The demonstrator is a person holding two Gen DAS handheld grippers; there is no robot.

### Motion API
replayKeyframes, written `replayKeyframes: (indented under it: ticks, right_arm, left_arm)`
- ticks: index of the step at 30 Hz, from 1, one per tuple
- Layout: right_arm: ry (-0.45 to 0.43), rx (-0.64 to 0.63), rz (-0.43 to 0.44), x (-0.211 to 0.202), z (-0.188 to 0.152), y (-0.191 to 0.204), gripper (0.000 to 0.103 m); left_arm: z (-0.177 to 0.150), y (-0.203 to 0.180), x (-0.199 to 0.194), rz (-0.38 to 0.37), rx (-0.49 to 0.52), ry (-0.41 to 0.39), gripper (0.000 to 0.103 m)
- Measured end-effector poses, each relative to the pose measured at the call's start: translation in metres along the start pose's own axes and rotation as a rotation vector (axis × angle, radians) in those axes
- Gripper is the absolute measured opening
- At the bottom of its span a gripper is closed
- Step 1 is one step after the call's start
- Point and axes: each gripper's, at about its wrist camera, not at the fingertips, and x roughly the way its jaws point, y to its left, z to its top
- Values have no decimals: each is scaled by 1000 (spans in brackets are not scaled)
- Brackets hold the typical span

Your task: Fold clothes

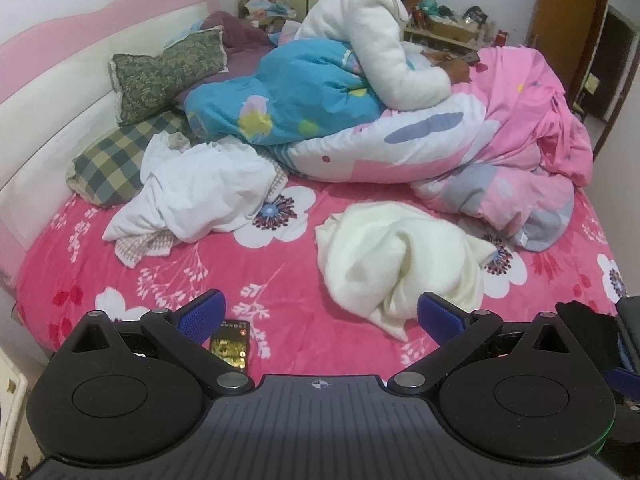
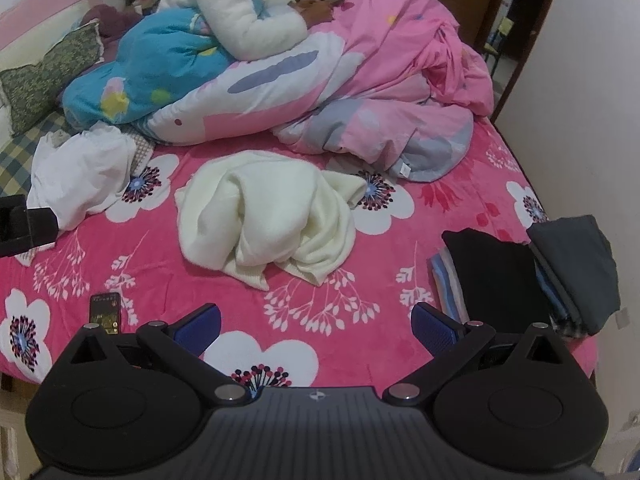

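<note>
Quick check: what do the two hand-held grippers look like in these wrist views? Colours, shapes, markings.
Both look identical. The left hand-held gripper and right hand-held gripper each have a matte black body with two round discs, angled black link arms with silver pivot pins, blue textured finger pads, a ribbed dark centre plate and a small white crosshair mark. No cables or sleeves visible.

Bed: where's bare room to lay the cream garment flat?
Bare sheet lies between the cream garment, both open grippers (left, right), the phone and the folded stack. Crowded: white clothes on the left, duvets and a person behind.
</note>
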Motion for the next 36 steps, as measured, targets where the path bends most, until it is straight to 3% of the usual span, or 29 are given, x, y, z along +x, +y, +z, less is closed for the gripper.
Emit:
replayKeyframes:
  ticks: [10,13,18,22,26,29,31,35,36]
  right_arm:
    - [-9,72,-25,2,-7,-1,103]
    - [-32,82,27,4,-3,-9,103]
    - [-178,83,163,28,22,-23,103]
    - [-262,49,260,62,61,-35,103]
    - [-346,-5,316,106,101,-49,103]
    - [-322,-90,364,156,128,-50,103]
    - [-291,-150,406,192,144,-47,102]
    - [-265,-275,458,253,180,-22,94]
    - [-264,-297,479,265,188,-13,93]
  left_arm:
    - [4,13,42,-127,13,-20,103]
    - [11,11,60,-167,-30,-5,103]
    - [27,17,82,-231,-161,-18,103]
    - [47,12,99,-149,-231,-5,103]
    - [56,0,124,9,-187,23,103]
    - [53,-2,147,100,-186,38,103]
    - [52,1,171,125,-189,74,100]
    - [51,9,234,60,-201,120,93]
    - [51,12,249,43,-204,131,87]
